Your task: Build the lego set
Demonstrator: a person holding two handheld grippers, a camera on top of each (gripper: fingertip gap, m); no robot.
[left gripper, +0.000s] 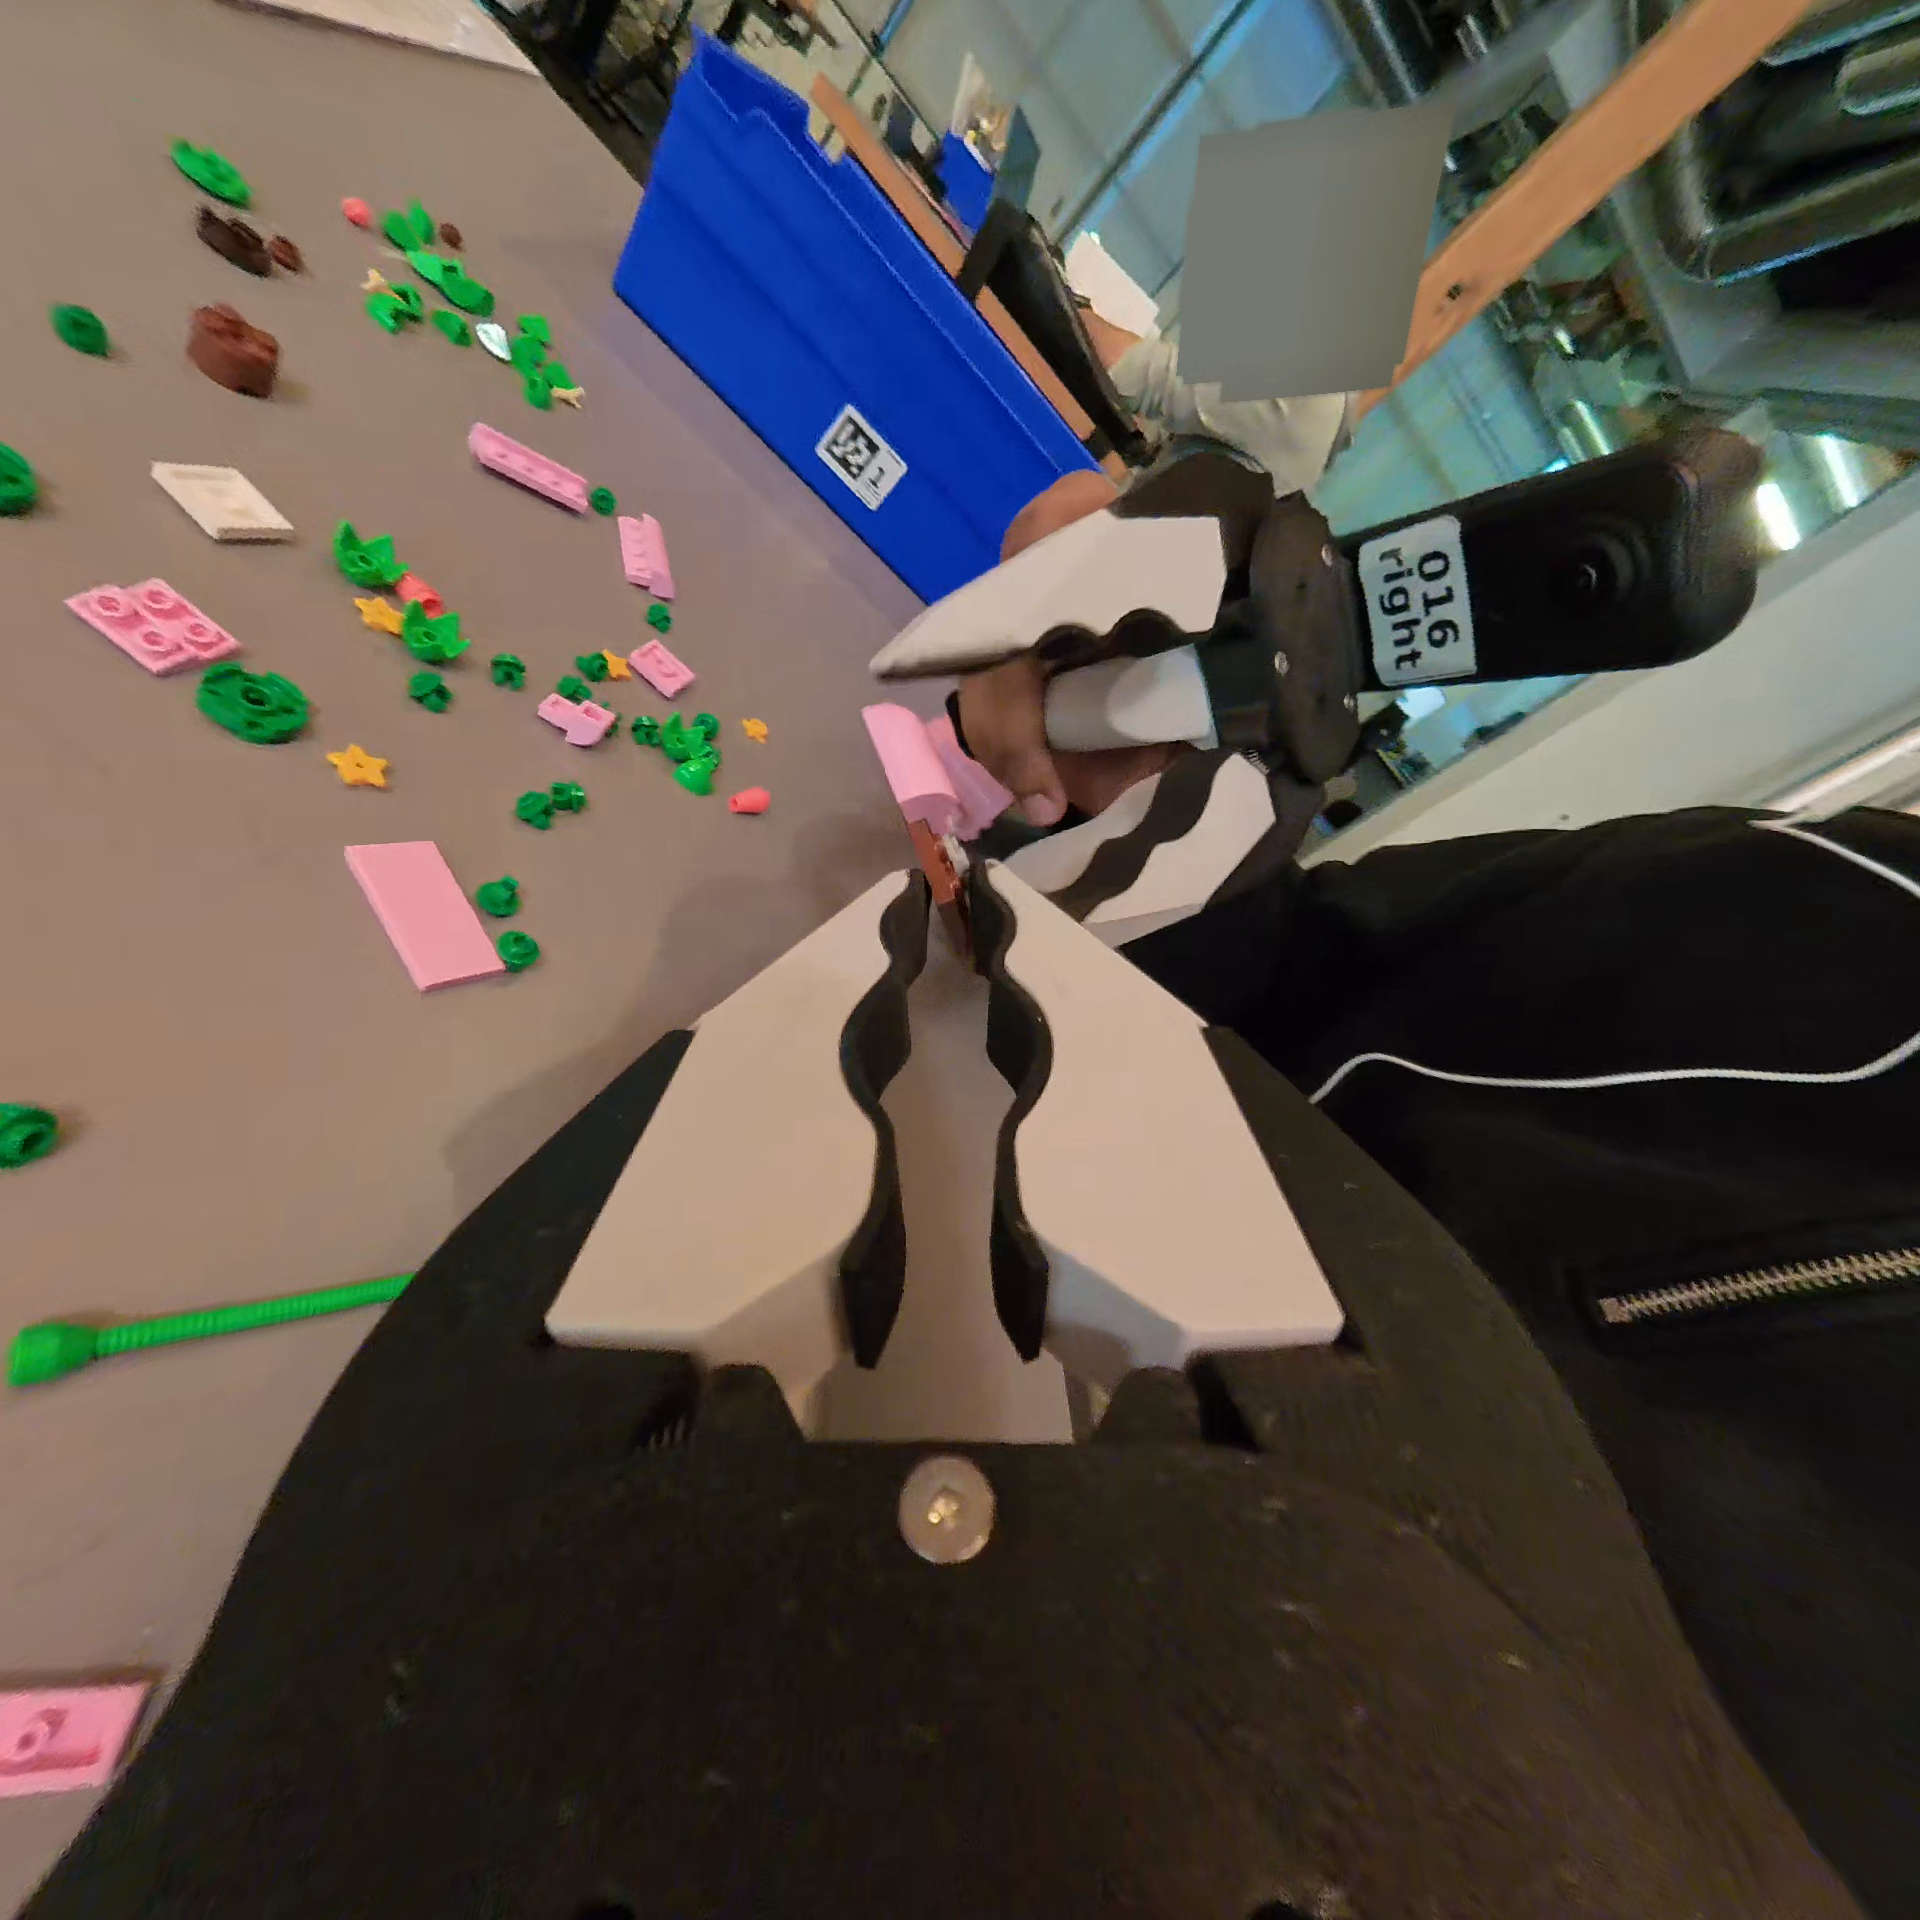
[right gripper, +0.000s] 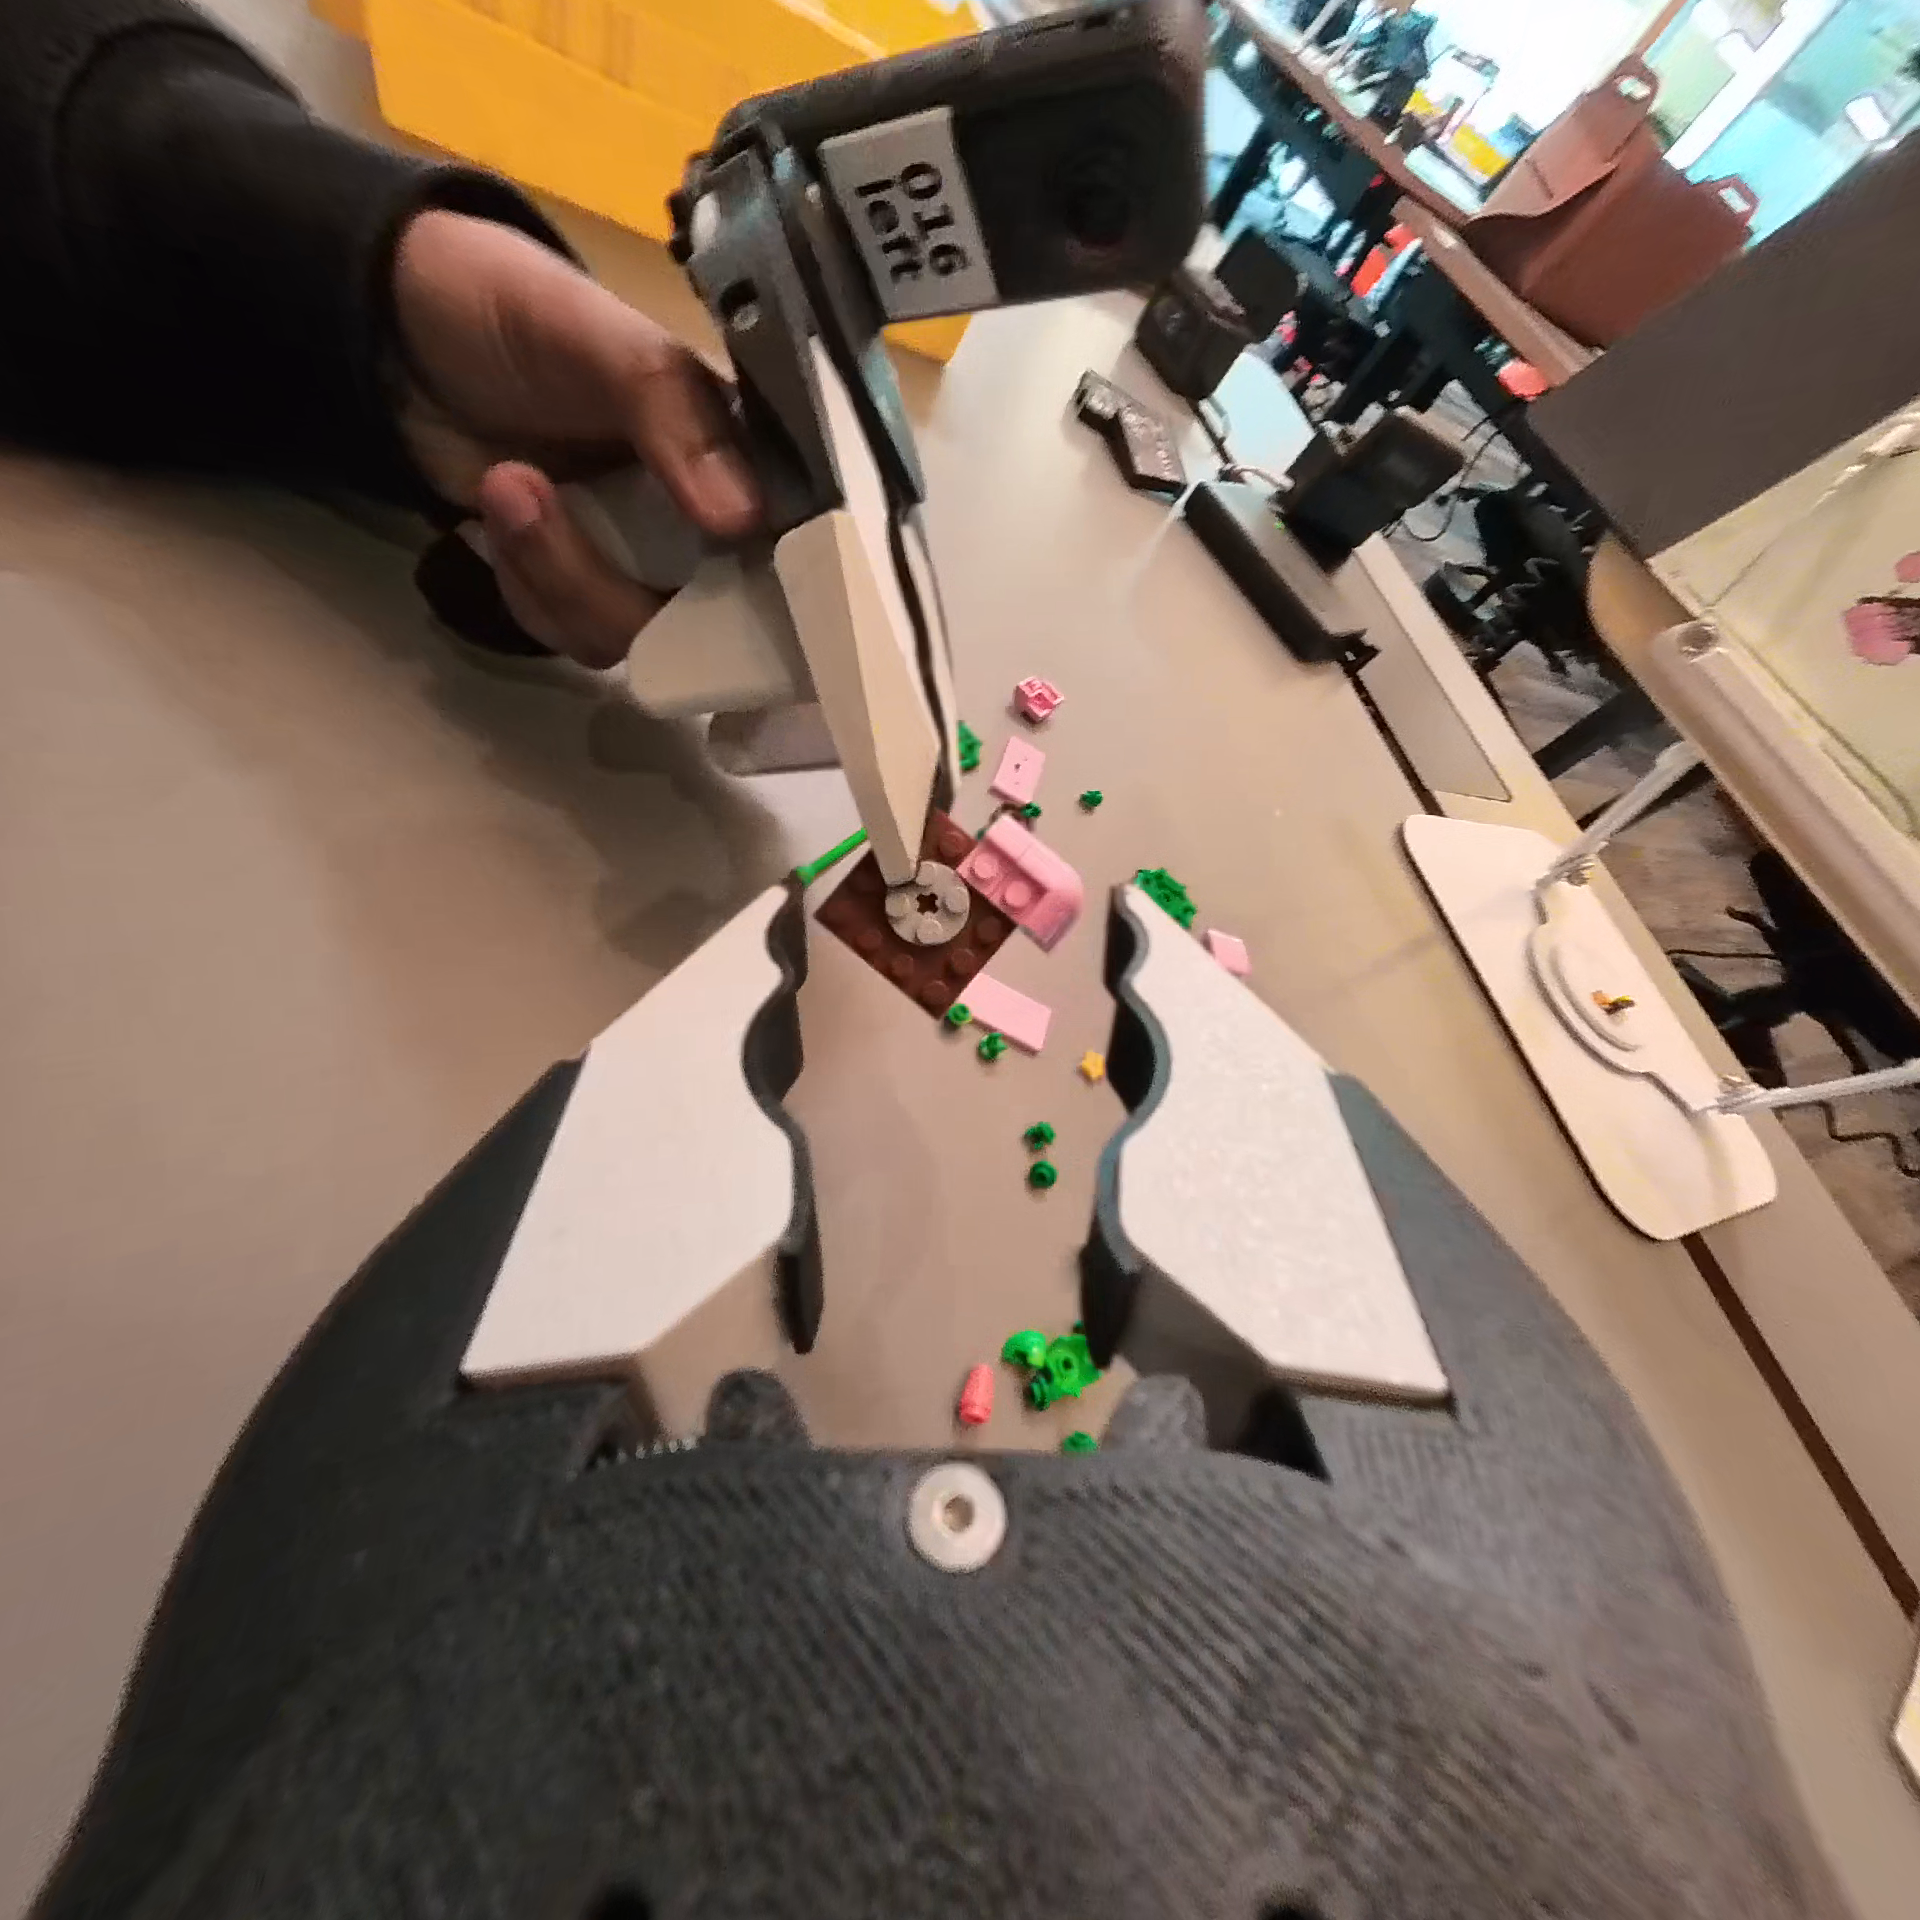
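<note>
Gripping a flat brown studded plate [right gripper: 914, 935] that carries a grey round piece [right gripper: 928, 902] and a pink block [right gripper: 1023, 876], the left gripper [right gripper: 914, 862] pinches its near edge above the grey table [right gripper: 260, 935]. Just beyond the plate, the right gripper [right gripper: 951, 914] waits spread wide, open tabletop on its left.

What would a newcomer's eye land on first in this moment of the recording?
Probably the left gripper, its jaws pinched on a brown studded plate that carries a grey round piece and a pink block, held above the table. Next, the right gripper just before it, jaws spread wide and empty. Then the green, pink and yellow pieces strewn over the table beside a blue bin.
</note>
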